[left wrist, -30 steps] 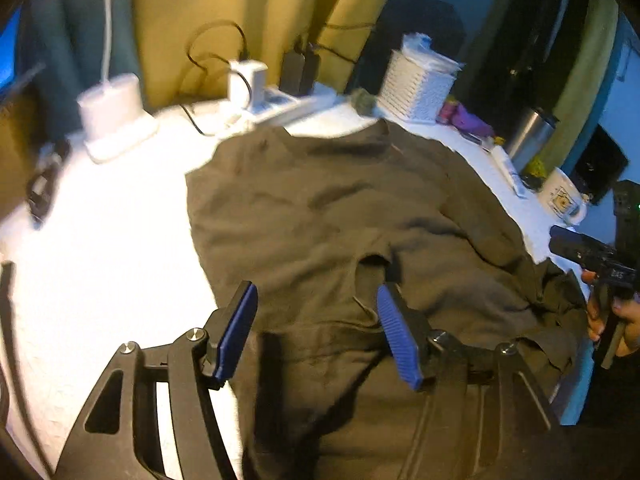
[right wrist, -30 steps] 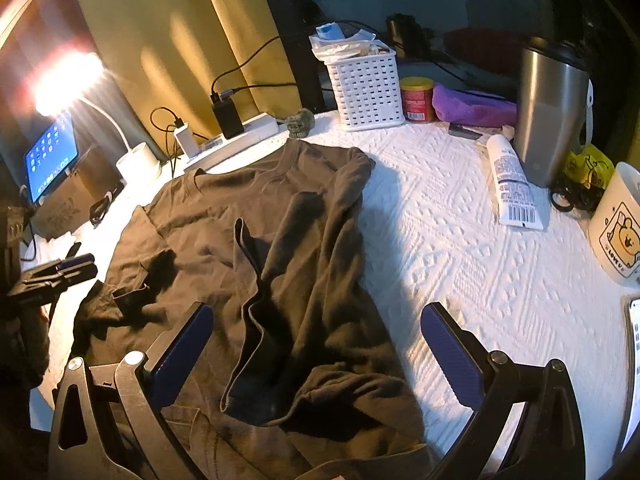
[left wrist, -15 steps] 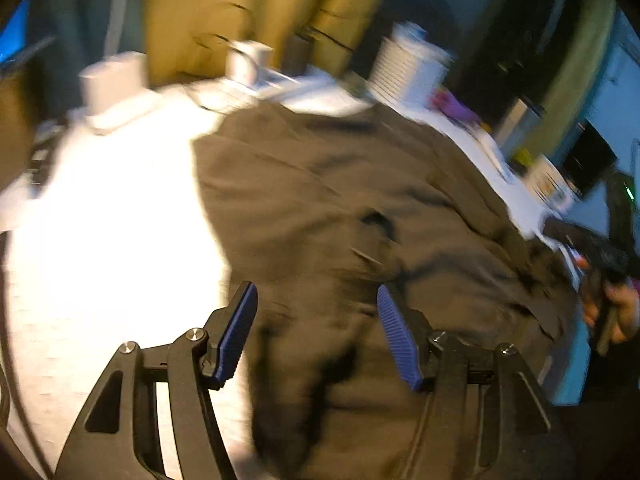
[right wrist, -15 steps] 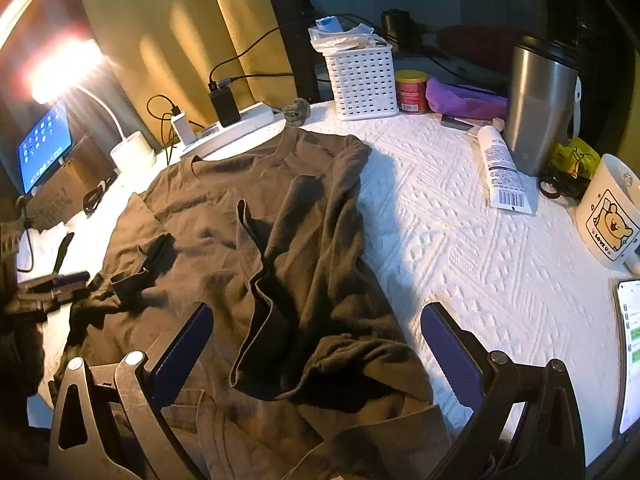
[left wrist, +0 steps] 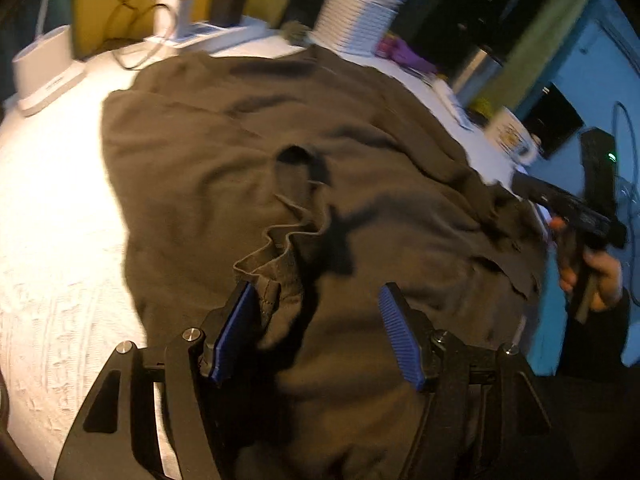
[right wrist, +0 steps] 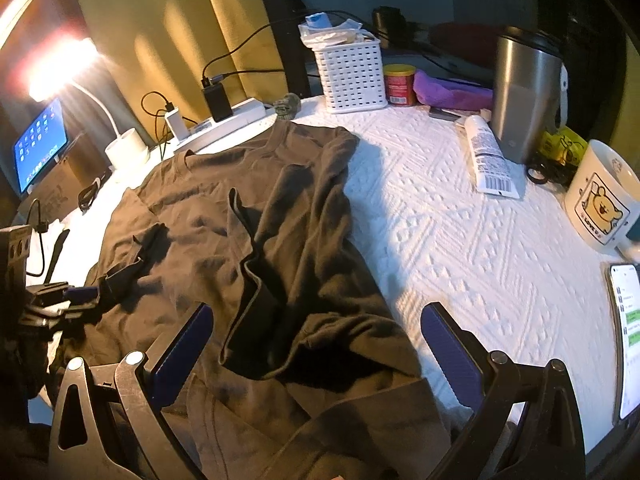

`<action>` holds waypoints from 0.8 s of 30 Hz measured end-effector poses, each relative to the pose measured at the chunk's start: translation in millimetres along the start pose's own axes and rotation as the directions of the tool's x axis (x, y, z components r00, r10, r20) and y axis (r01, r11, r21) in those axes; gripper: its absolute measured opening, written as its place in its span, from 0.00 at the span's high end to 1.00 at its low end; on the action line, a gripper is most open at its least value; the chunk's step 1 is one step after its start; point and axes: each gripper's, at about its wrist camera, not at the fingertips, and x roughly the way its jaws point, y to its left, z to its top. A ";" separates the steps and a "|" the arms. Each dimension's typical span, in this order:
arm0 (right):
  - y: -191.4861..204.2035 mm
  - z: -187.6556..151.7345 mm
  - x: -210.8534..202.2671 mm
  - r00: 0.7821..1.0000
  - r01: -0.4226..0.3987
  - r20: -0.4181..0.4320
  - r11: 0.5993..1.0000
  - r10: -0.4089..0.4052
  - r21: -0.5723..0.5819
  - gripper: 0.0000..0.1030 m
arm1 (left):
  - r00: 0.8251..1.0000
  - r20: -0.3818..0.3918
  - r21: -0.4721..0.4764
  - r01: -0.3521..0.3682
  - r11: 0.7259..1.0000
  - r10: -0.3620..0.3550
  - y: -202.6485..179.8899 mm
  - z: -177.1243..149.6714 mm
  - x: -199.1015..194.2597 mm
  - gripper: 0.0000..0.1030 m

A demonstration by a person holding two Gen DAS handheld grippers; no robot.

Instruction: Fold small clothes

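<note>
Item: dark olive-brown T-shirt (right wrist: pixel 248 240), lying crumpled on a white textured table cover (right wrist: pixel 460 248), neckline toward twelve o'clock in the right wrist view, one side folded in over the body in a ridge running from centre toward six o'clock. Left gripper (left wrist: pixel 316 332): jaws apart, blue pads spread over the shirt's rumpled sleeve hem, the nine o'clock pad just beside the hem edge, cloth lying between the pads; whether a pad touches the fabric cannot be told; nothing clamped. Right gripper (right wrist: pixel 316 352): released, jaws wide, hovering over the shirt's lower folded part at six o'clock, with the cloth below and between the pads but not pinched. A hand (left wrist: pixel 596 276) carrying the right gripper shows at three o'clock in the left wrist view. Surrounding articles, right wrist view: white perforated basket (right wrist: pixel 352 72) at twelve o'clock; red tin (right wrist: pixel 399 84) just beside it; steel tumbler (right wrist: pixel 524 96) at two o'clock; white tube (right wrist: pixel 488 156) lying near the tumbler; cartoon mug (right wrist: pixel 604 196) at three o'clock; phone (right wrist: pixel 626 336) at four o'clock; power strip (right wrist: pixel 224 124) with chargers at eleven o'clock; lit tablet (right wrist: pixel 40 144) at nine o'clock.
</note>
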 end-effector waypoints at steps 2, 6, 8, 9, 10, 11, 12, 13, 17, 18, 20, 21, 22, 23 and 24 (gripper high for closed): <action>-3.1 -1.2 0.1 1.000 0.004 -0.001 1.000 -0.004 0.004 0.00 | 0.999 0.008 -0.003 0.032 0.999 -0.032 -3.4 2.5 -5.8 0.37; -8.7 -2.4 0.7 1.000 0.006 0.000 1.000 -0.006 0.018 0.00 | 0.995 0.093 0.015 0.034 0.999 -0.035 -9.8 14.1 -24.9 0.37; -10.3 -2.6 2.2 1.000 0.002 0.000 1.000 -0.002 0.020 0.00 | 0.994 0.104 -0.005 -0.018 1.000 0.018 -5.2 25.9 -20.9 0.37; -11.0 -2.1 4.1 1.000 -0.001 -0.003 1.000 0.001 0.019 0.00 | 0.994 0.093 -0.017 -0.064 0.998 0.065 -2.1 32.3 -15.3 0.37; -11.5 -1.6 5.7 1.000 -0.001 -0.005 1.000 0.002 0.017 0.00 | 0.990 0.080 -0.020 -0.115 0.993 0.116 0.0 39.4 -8.2 0.37; -12.1 -1.1 6.6 1.000 0.000 -0.005 1.000 0.000 0.016 0.00 | 0.988 0.073 -0.012 -0.134 0.991 0.134 0.4 45.4 -1.0 0.37; -12.8 0.0 7.2 1.000 0.006 -0.003 1.000 -0.006 0.016 0.00 | 0.990 0.060 -0.012 -0.129 0.992 0.129 0.3 48.2 5.0 0.37; -13.4 0.8 6.8 1.000 0.008 0.001 1.000 -0.008 0.016 0.00 | 0.993 0.034 -0.012 -0.112 0.994 0.113 0.1 49.7 12.9 0.37; -22.8 2.4 7.9 1.000 0.003 0.012 1.000 -0.003 0.029 0.00 | 0.999 -0.052 0.023 -0.007 1.000 0.008 -19.5 46.6 42.5 0.37; -26.5 2.5 10.8 1.000 0.008 0.002 0.999 -0.008 0.035 0.00 | 0.998 -0.056 0.042 -0.004 0.999 0.006 -27.6 46.0 45.4 0.37; -31.2 2.6 14.8 1.000 0.019 -0.012 0.999 -0.019 0.041 0.00 | 0.998 -0.052 0.092 -0.030 0.995 0.035 -42.1 47.0 49.7 0.35; -33.1 3.2 15.9 1.000 0.021 -0.014 0.999 -0.020 0.042 0.00 | 0.998 -0.051 0.092 -0.027 0.995 0.032 -43.9 47.6 49.6 0.35; -34.7 4.0 16.4 1.000 0.022 -0.015 0.999 -0.021 0.042 0.00 | 0.999 -0.045 0.085 -0.018 0.996 0.022 -44.7 49.1 47.7 0.35; -35.8 5.5 17.1 1.000 0.025 -0.016 0.999 -0.024 0.042 0.00 | 0.999 -0.035 0.081 -0.013 0.997 0.016 -44.8 51.1 43.2 0.35; -35.9 6.8 17.5 1.000 0.025 -0.015 0.999 -0.025 0.042 0.00 | 1.000 -0.026 0.081 -0.011 0.997 0.013 -42.9 51.2 39.4 0.35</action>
